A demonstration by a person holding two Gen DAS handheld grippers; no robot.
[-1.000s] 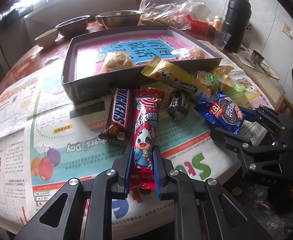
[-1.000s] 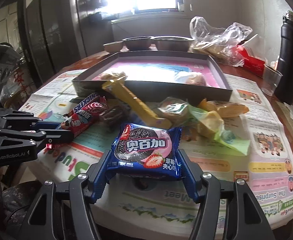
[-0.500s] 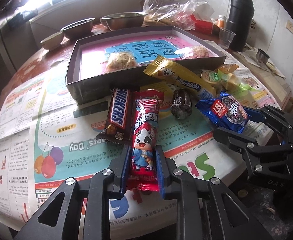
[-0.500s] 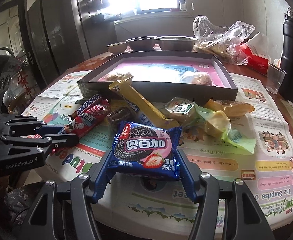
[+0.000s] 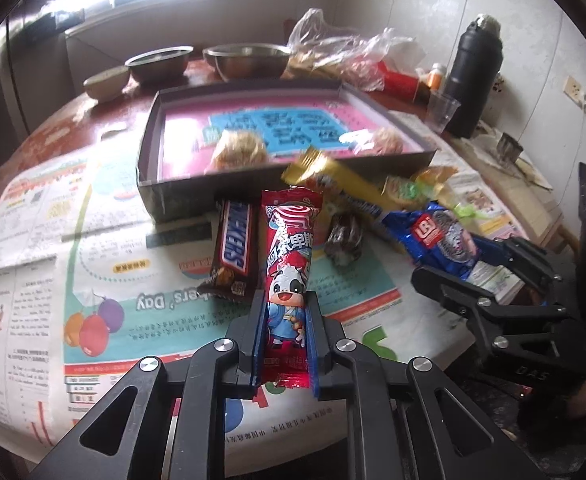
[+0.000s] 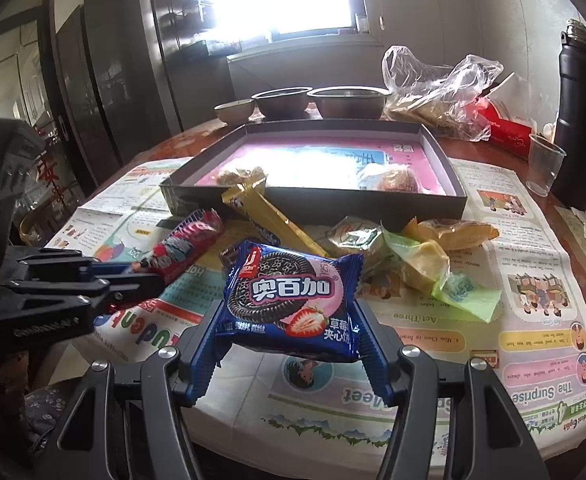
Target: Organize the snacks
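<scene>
My left gripper (image 5: 287, 300) is shut on a long red candy pack with a cartoon cow (image 5: 291, 256), lifted above the newspaper; it also shows in the right wrist view (image 6: 185, 244). My right gripper (image 6: 289, 312) is shut on a blue strawberry sandwich-cookie pack (image 6: 293, 300), also seen from the left (image 5: 437, 240). A dark shallow box with a pink lining (image 5: 157, 184) holds two wrapped pastries (image 5: 239, 152). A Snickers bar (image 5: 233, 248), a yellow bar (image 5: 345, 188), a dark wrapped sweet (image 5: 343, 238) and green and yellow wrapped snacks (image 6: 425, 260) lie in front of the box.
Newspaper (image 5: 53, 260) covers the round table. Behind the box stand metal bowls (image 5: 245, 60), a small bowl (image 5: 107, 82), a plastic bag of food (image 6: 433, 88), a red pack (image 6: 505, 124), a plastic cup (image 6: 545, 162) and a black flask (image 6: 579, 92).
Both grippers have risen a little with their packs. The red candy pack has come up off the newspaper, and the cookie pack sits higher above the table.
</scene>
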